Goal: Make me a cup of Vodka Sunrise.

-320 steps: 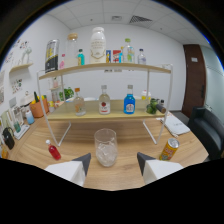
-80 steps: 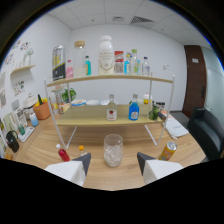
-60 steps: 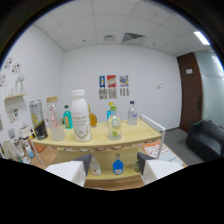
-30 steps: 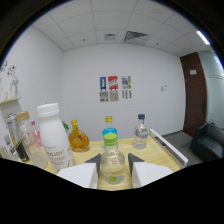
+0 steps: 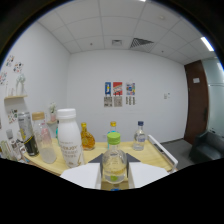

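the white wall (image 5: 150,75) is filling most of the view, with three small posters (image 5: 119,93) hanging side by side on it and a dark wooden door (image 5: 199,105) standing at the far right. below that, the pale wooden top shelf (image 5: 150,155) is stretching across, its white rail running along the right end.

on the shelf, the tall white bottle (image 5: 69,137) with the white cap is standing just left of the fingers, the biggest thing up here. further left a dark can (image 5: 27,135) is standing upright, and a clear bottle (image 5: 45,142) is sitting between the can and the white bottle. behind the white bottle an amber bottle (image 5: 87,137) is peeking out, and behind the fingers a yellow-capped bottle (image 5: 113,127) is partly hidden. off to the right, well apart from the rest, a small clear bottle with a blue cap (image 5: 139,136) is standing near the rail.

now the hand-held gripper (image 5: 114,167): its two white fingers (image 5: 82,175) are sitting close either side of the green-capped clear bottle (image 5: 114,157), which is standing upright between them, right at the front of the shelf. the fingers are looking narrow around its body, but whether both are pressing on the glass i cannot tell. the white bottle is crowding the left finger, nearly beside it.
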{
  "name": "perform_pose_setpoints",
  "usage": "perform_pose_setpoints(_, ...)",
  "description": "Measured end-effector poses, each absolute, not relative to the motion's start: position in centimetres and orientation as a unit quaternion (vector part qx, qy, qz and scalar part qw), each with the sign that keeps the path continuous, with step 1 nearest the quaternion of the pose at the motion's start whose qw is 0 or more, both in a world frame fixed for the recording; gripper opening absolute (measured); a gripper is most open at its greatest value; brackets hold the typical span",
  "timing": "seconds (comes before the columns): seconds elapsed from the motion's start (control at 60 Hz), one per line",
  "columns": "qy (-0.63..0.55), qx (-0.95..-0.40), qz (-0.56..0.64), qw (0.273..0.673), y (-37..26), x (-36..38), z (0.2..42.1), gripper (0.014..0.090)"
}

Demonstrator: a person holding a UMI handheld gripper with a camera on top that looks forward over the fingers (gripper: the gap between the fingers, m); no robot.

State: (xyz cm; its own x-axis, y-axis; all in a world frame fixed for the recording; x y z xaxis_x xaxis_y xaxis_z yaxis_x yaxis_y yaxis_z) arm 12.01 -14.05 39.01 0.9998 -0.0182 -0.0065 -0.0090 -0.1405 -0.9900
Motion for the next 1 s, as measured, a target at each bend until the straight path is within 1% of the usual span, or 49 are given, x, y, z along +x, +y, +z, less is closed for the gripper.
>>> perform_pose_setpoints(0.1, 0.010, -0.747, 0.003, 0.665, -16.4, 12.0, 39.9, 0.0357)
perform_pose_setpoints(0.167, 0.016, -0.746, 0.010, 0.666, -18.1, 12.0, 39.4, 0.0357)
perform_pose_setpoints(0.217, 0.019, -0.748, 0.013, 0.663, -19.3, 12.1, 38.1, 0.0356)
perform_pose_setpoints(0.333, 0.022, -0.765, 0.025, 0.643, -21.3, 11.5, 32.8, 0.0356)
perform_pose_setpoints(0.5, 0.041, -0.801, 0.043, 0.596, -22.3, 11.0, 23.1, 0.0356)
perform_pose_setpoints(0.583, 0.058, -0.816, 0.048, 0.574, -22.2, 11.0, 19.5, 0.0356)
perform_pose_setpoints(0.667, 0.068, -0.825, 0.049, 0.559, -22.0, 11.3, 17.1, 0.0356)
perform_pose_setpoints(0.733, 0.059, -0.831, 0.033, 0.552, -21.8, 11.6, 16.1, 0.0357)
perform_pose_setpoints(0.8, 0.024, -0.833, -0.001, 0.552, -21.5, 11.9, 15.9, 0.0355)
perform_pose_setpoints(0.917, -0.072, -0.830, -0.080, 0.548, -21.1, 12.0, 15.9, 0.0355)
perform_pose_setpoints(1.0, -0.147, -0.819, -0.149, 0.534, -21.0, 12.2, 16.1, 0.0354)
